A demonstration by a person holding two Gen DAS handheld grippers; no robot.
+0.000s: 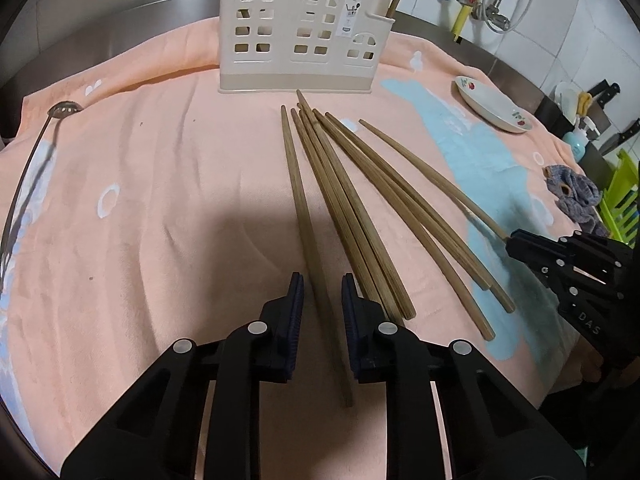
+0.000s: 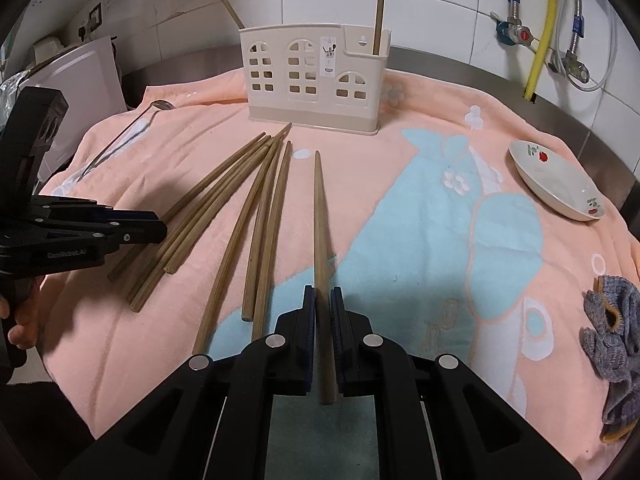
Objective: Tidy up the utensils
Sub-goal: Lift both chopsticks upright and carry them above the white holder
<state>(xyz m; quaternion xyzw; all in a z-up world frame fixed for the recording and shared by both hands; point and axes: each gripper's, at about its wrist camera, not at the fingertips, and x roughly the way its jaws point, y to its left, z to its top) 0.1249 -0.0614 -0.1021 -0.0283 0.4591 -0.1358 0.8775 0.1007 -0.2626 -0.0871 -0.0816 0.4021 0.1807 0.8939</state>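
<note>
Several wooden chopsticks (image 1: 344,200) lie fanned on the peach towel in front of a beige house-shaped utensil holder (image 1: 300,36), which holds two upright chopsticks (image 2: 380,8). My left gripper (image 1: 322,308) straddles the leftmost chopstick (image 1: 298,200); its jaws stand slightly apart around it, not pressing. My right gripper (image 2: 323,312) is shut on the rightmost chopstick (image 2: 319,216), which points toward the holder (image 2: 316,76). The right gripper also shows at the right edge of the left wrist view (image 1: 516,240), the left gripper at the left of the right wrist view (image 2: 160,232).
A metal slotted spoon (image 1: 28,168) lies at the towel's left edge. A white floral dish (image 2: 556,180) sits at the right. A grey cloth (image 2: 612,344) lies near the right front. Pipes and valves run along the tiled wall.
</note>
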